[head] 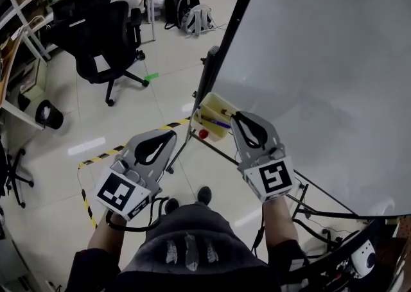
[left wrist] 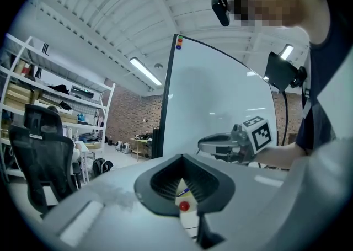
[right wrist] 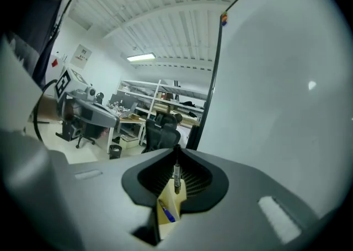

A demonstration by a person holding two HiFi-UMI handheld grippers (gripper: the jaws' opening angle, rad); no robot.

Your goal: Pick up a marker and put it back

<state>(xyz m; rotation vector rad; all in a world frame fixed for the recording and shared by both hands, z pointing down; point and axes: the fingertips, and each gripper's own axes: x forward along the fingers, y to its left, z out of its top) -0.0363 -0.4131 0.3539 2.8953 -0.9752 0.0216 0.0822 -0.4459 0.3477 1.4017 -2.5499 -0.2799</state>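
A person in a dark top (head: 192, 233) stood over the scene, forearms out, a gripper in each hand. The whiteboard (head: 321, 60) filled the right side on its black frame. A black office chair (head: 96, 34) stood well apart on the tiled floor, and yellow-and-black tape (head: 103, 154) ran across the tiles below the board's corner.

The left gripper (head: 171, 134) was level and empty, with its jaw tips together and nothing between them. It pointed toward the tray from the left and stayed clear of it.

The right gripper (head: 236, 116) was clamped on a marker (right wrist: 176, 177), which was pinched near the jaw tips and stood upright between them. The gripper's tip sat just beside the tray's right edge. In the right gripper view the marker's lower end showed against the tray's top, and whether the two touched could not be told.

The yellow tray (head: 207, 106) hung at the board's lower left corner, fixed to the frame. A blue marker (head: 217, 122) lay slanted inside it. A small round red thing (head: 203, 133) sat at the tray's near end, and the left gripper view caught it through the jaws' gap.
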